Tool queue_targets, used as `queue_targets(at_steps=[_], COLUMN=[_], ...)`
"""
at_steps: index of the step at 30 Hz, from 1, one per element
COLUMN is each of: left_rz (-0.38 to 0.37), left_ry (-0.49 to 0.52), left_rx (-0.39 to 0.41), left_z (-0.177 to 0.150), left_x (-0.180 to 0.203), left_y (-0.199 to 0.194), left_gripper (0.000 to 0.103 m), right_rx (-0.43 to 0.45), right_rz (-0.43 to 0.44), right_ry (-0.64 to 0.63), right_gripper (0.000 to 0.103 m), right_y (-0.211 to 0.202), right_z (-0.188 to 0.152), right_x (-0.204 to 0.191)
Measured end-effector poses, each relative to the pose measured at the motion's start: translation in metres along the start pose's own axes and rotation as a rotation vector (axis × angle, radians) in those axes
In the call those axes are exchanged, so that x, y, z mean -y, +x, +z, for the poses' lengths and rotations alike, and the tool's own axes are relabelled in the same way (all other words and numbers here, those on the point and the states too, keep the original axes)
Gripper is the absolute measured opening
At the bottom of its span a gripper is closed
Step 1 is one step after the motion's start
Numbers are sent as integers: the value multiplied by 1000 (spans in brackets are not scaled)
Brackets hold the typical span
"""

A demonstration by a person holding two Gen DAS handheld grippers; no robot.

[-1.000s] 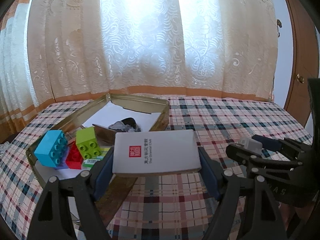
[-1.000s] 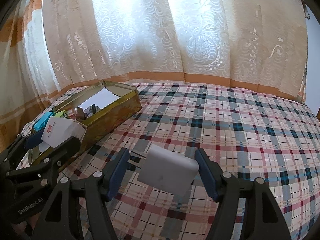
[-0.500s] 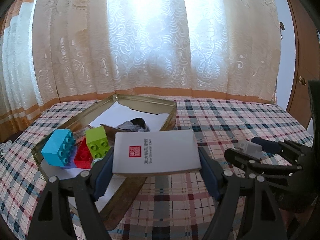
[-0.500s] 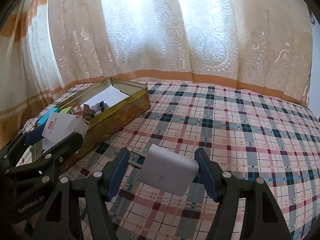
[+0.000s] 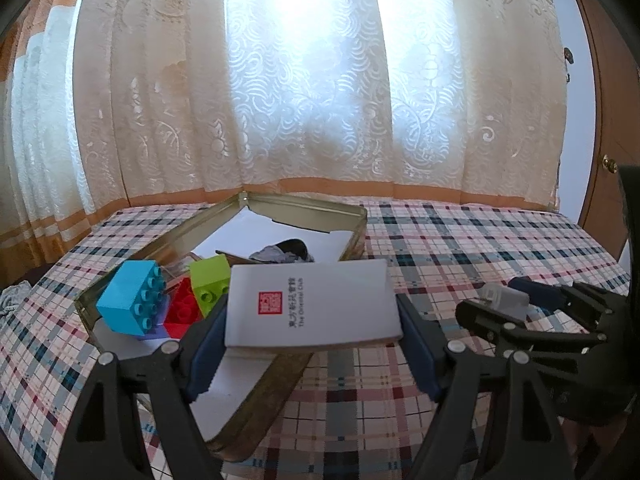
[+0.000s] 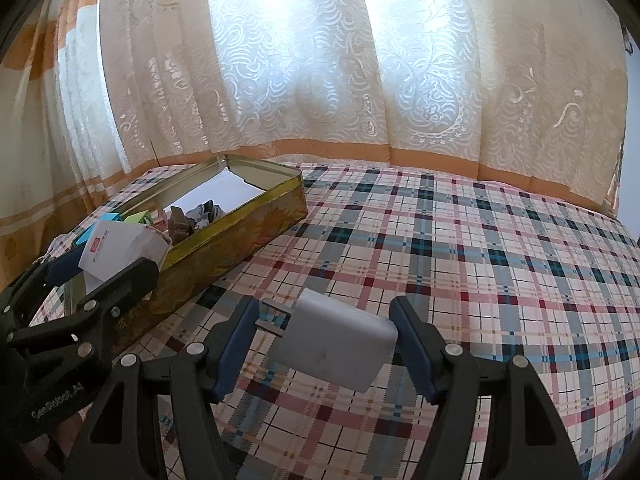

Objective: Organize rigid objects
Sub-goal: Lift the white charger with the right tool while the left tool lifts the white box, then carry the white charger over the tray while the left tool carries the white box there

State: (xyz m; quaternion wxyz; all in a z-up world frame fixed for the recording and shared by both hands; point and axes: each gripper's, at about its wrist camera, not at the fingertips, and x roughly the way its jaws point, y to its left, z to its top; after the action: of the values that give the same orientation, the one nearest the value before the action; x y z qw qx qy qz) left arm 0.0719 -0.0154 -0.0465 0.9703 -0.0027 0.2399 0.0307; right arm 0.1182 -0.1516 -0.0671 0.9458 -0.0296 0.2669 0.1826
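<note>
Left gripper (image 5: 312,344) jaws pinching flat white cardboard box with red seal (image 5: 312,304), held over near corner of open gold metal tin (image 5: 256,412) on plaid bed (image 6: 460,240). Right gripper (image 6: 324,348) jaws pinching white plastic plug charger (image 6: 336,344), outside tin. Advice: lower box level into bare white floor of tin, clear of 3 toy bricks (image 5: 132,296); release only once resting.

Plaid tablecloth (image 6: 460,248), gold tin (image 6: 240,224), white charger (image 6: 336,346)

white booklet (image 5: 312,304) held flat, white charger (image 6: 336,344) tilted, possibly prongs leftward
</note>
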Motion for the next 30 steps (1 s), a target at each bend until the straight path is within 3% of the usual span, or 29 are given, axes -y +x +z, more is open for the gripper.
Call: queue_targets(at_steps=[13, 20, 24, 30], left_rz=[13, 23, 70, 159], left_ry=[-4, -37, -32, -57], left_rx=[18, 58, 81, 39], left_z=[-1, 8, 20, 27], left_x=[-9, -34, -54, -91], left_y=[-6, -28, -33, -17], left_gripper=[78, 78, 78, 78], right_rx=[-17, -17, -1, 17], right_rz=[18, 60, 103, 169], right_ry=[1, 7, -15, -64], right_gripper=[70, 70, 70, 70], right_y=[3, 9, 10, 19], right_z=[1, 10, 27, 57], right_x=[-4, -11, -28, -61])
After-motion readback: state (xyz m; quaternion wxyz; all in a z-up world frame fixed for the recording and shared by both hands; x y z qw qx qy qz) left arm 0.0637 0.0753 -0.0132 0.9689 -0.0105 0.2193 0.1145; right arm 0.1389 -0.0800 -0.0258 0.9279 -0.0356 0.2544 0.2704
